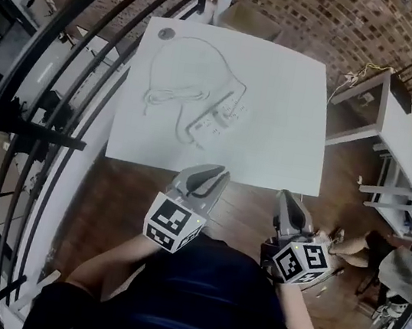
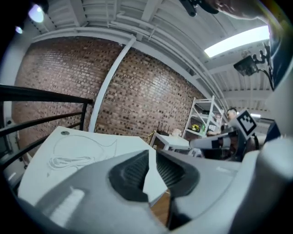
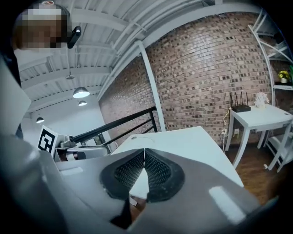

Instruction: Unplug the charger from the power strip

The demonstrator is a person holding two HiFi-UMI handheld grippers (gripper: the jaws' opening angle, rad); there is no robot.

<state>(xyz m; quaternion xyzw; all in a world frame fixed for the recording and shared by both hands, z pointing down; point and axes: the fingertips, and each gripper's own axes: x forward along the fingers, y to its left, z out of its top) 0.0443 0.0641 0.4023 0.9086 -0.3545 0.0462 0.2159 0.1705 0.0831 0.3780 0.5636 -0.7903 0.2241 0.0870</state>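
On the white table [image 1: 281,79] lies a white power strip [image 1: 225,115] with white cable [image 1: 166,95] looped to its left; the charger is too small to tell apart from the strip. Both grippers hover off the table's near edge, short of the strip. My left gripper [image 1: 216,175] [image 2: 152,155] has its jaws a narrow gap apart with nothing between them. My right gripper [image 1: 287,200] [image 3: 144,153] is shut and empty. The cable coil [image 2: 68,161] shows on the tabletop in the left gripper view.
A black curved railing [image 1: 46,96] runs along the table's left side. A cardboard box [image 1: 248,19] sits behind the table. A white side table [image 1: 398,128] and a seated person [image 1: 399,268] are to the right, over the wooden floor [image 1: 130,202].
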